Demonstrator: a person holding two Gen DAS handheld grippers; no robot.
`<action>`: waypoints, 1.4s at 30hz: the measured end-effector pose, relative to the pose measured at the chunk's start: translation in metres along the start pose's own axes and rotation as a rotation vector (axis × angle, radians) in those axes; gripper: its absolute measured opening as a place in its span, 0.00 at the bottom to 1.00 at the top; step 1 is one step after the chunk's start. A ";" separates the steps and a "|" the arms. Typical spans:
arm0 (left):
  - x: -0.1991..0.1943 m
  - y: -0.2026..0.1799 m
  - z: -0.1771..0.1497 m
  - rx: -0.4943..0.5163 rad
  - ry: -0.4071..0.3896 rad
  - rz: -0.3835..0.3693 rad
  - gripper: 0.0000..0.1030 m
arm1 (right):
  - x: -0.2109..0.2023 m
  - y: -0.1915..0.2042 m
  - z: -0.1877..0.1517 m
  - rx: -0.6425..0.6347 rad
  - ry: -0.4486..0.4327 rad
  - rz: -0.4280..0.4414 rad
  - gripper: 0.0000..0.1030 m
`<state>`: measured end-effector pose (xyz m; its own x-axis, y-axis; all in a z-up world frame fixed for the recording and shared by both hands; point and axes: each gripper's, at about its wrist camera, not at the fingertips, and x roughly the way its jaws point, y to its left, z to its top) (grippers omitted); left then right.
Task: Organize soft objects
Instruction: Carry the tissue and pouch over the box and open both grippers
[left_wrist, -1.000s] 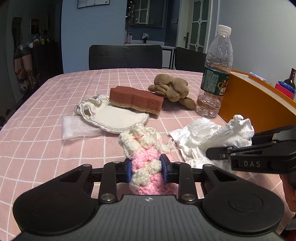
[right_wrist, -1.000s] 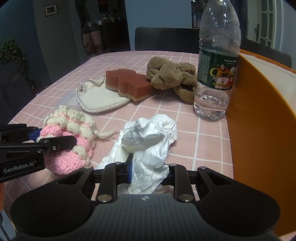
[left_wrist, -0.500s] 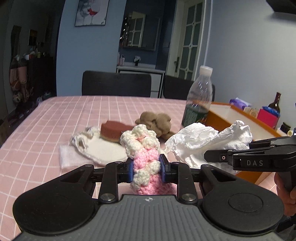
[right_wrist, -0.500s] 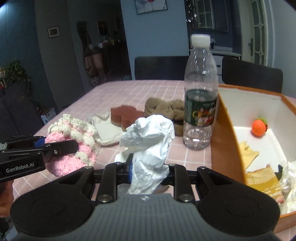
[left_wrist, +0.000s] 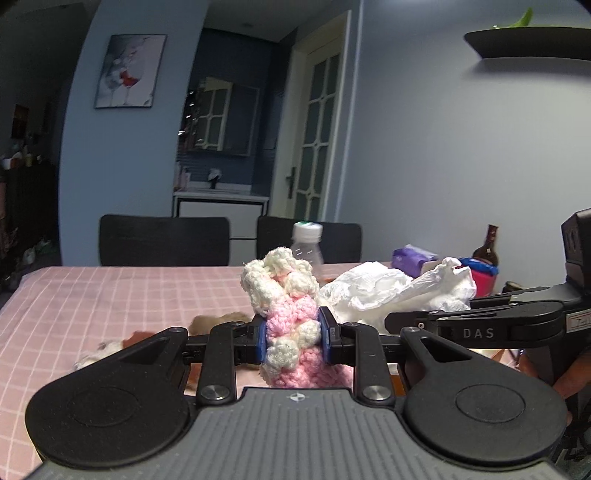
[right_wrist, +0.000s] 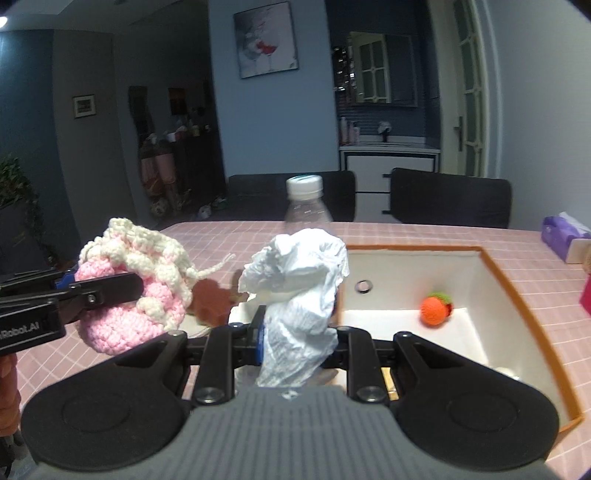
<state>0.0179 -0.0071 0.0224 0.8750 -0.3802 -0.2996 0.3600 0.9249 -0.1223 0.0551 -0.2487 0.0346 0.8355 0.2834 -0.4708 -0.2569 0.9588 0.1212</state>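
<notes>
In the right wrist view, the left gripper comes in from the left edge, its side lettered "Robot.AI", the start of the word cut off by the frame. Its fingers pinch a pink and cream crocheted pouch, held up clear of the pink checked bench; a cream yarn tail trails off to the right. Just right of the pouch, a reddish-brown sponge is blurred and partly hidden. In the middle, the right gripper has its fingers pressed onto a crumpled white plastic bag, also held off the bench. The bag covers the body of a clear plastic bottle, so only its neck and white cap show and no label can be read. Further right is a white bin with an orange rim; an orange crocheted ball with a green top lies inside, and the near corner is hidden by the gripper body. A purple tissue pack is cut off at the right edge.

In the left wrist view, the right gripper's side reads "DAS". Behind the bag, a brown glass bottle is too small to read.
</notes>
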 end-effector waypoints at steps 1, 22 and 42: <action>0.002 -0.005 0.003 0.006 -0.008 -0.013 0.29 | -0.002 -0.006 0.001 0.003 -0.001 -0.014 0.21; 0.111 -0.105 0.025 0.248 0.084 -0.148 0.29 | 0.053 -0.125 0.027 0.049 0.216 -0.188 0.22; 0.201 -0.138 -0.027 0.477 0.318 -0.065 0.36 | 0.100 -0.148 -0.002 0.016 0.348 -0.266 0.41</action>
<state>0.1357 -0.2110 -0.0471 0.7323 -0.3495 -0.5845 0.5806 0.7689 0.2676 0.1760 -0.3622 -0.0324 0.6570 0.0055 -0.7538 -0.0448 0.9985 -0.0318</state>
